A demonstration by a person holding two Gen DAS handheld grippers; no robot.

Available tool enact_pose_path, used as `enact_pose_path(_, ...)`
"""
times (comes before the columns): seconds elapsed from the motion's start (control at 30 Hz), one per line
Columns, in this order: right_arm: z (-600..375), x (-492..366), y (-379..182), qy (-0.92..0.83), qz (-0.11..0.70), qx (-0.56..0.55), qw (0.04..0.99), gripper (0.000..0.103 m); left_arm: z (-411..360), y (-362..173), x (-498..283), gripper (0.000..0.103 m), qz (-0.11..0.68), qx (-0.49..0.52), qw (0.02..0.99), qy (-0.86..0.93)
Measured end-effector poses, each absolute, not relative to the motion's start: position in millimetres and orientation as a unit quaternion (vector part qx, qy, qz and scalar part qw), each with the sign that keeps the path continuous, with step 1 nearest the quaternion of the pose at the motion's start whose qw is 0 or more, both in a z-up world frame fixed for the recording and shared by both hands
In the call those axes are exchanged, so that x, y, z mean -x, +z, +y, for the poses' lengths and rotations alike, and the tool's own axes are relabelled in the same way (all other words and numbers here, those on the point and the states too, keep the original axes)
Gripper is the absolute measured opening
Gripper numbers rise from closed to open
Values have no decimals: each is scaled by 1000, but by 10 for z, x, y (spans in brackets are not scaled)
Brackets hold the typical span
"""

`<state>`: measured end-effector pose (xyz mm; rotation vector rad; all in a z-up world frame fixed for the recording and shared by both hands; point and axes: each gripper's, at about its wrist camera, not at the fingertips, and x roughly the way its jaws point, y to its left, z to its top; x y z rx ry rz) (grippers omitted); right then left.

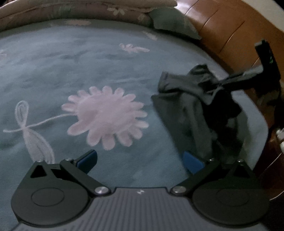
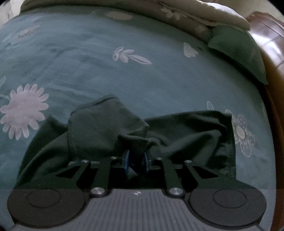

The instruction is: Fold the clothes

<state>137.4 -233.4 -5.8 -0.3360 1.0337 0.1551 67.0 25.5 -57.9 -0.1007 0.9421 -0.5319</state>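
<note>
A dark green garment (image 2: 99,131) lies crumpled on a teal bedspread (image 2: 124,81) with pale flowers. My right gripper (image 2: 136,156) is shut on a bunched fold of the garment, which hides most of its blue pads. In the left wrist view the garment (image 1: 191,113) hangs lifted at the right, one end pulled up to the right gripper (image 1: 266,67). My left gripper (image 1: 140,160) is open and empty low over the bedspread (image 1: 71,71), its right fingertip (image 1: 192,162) close to the garment's lower edge.
A folded quilt (image 2: 204,16) and a green pillow (image 2: 237,51) lie at the far edge of the bed. A brown wooden headboard (image 1: 221,23) curves along the right side. The bed's right edge drops off beside the garment.
</note>
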Motion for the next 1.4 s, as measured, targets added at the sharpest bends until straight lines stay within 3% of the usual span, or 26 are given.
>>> enact_pose_path(0.4,-2162,-1046,400,138,433,136,880,27,-30,-468,-905,102,442,69,846,-290)
enact_pose_path(0.77,-1662,-979,54,192,432,212,855,39,-9,-506,-993,102,469,100,833,-275)
enact_pose_path(0.97,-1563,-1031,-88,182,436,249,845,39,99,-530,-1076,102,485,162,815,-273)
enact_pose_path(1.3,-1715,-856,25,181,429,220,857,39,-200,-490,-1535,102,492,219,778,-324)
enact_pose_path(1.4,-1777,-786,85,179,424,209,863,40,-301,-595,-1714,102,502,279,744,-343)
